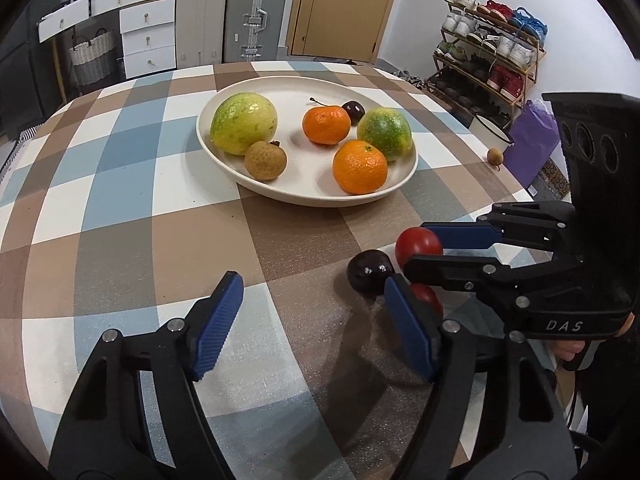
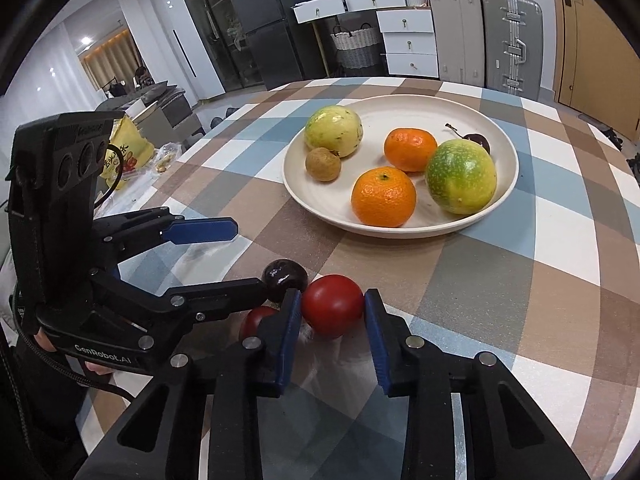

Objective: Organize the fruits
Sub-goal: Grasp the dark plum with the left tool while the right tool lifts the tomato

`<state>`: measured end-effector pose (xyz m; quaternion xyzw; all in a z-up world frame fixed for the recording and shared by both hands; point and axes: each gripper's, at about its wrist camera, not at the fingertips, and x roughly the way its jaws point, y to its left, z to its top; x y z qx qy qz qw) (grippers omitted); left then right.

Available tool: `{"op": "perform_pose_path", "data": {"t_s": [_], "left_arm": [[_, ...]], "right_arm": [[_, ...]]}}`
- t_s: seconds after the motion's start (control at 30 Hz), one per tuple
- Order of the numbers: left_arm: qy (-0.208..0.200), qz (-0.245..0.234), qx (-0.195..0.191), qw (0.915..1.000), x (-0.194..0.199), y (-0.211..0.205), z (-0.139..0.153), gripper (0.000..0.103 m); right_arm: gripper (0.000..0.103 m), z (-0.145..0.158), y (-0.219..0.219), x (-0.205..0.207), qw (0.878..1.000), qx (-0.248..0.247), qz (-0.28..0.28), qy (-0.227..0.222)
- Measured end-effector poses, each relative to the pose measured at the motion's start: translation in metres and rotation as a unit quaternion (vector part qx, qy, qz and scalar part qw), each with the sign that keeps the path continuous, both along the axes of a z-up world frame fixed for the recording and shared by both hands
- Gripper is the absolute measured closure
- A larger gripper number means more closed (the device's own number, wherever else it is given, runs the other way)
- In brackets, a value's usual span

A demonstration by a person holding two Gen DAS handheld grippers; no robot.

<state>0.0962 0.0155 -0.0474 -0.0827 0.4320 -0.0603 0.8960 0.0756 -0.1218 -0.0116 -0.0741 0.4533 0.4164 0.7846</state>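
A white plate (image 1: 404,182) (image 2: 508,188) holds two green-yellow fruits, two oranges, a longan and a dark cherry. On the tablecloth in front lie a dark plum (image 1: 369,271) (image 2: 285,275), a red tomato (image 1: 417,243) (image 2: 333,305) and a second red tomato (image 1: 426,297) (image 2: 258,320). My right gripper (image 2: 332,310) (image 1: 416,246) is shut on the first red tomato, its blue pads touching both sides. My left gripper (image 1: 310,300) (image 2: 250,258) is open and empty, with its right finger beside the plum and second tomato.
A small longan (image 1: 494,156) lies near the table's right edge. Beyond that edge stand a shoe rack (image 1: 488,60), a white bowl and a purple bag. A yellow bag (image 2: 124,152) lies off the table's left side. Drawers and suitcases stand behind.
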Motion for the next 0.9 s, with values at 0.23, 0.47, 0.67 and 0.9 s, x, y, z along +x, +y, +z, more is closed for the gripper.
{"op": "perform_pose_path", "data": {"t_s": [0.23, 0.47, 0.67, 0.9], "left_arm": [[0.001, -0.006, -0.007, 1.0, 0.004, -0.004, 0.0, 0.032], [0.0, -0.01, -0.01, 0.9999, 0.009, -0.008, 0.001, 0.033], [-0.001, -0.003, -0.017, 0.9998, 0.011, -0.002, 0.003, 0.034], [0.007, -0.032, -0.029, 0.9991, 0.02, -0.017, 0.002, 0.053]], "right_arm": [[0.071, 0.005, -0.01, -0.002, 1.0, 0.003, -0.016, -0.014], [0.071, 0.008, -0.032, -0.001, 0.999, 0.012, -0.042, -0.016], [0.071, 0.009, -0.048, 0.003, 0.998, 0.018, -0.062, -0.014], [0.071, 0.011, -0.051, 0.0, 0.998, 0.018, -0.065, -0.016]]}}
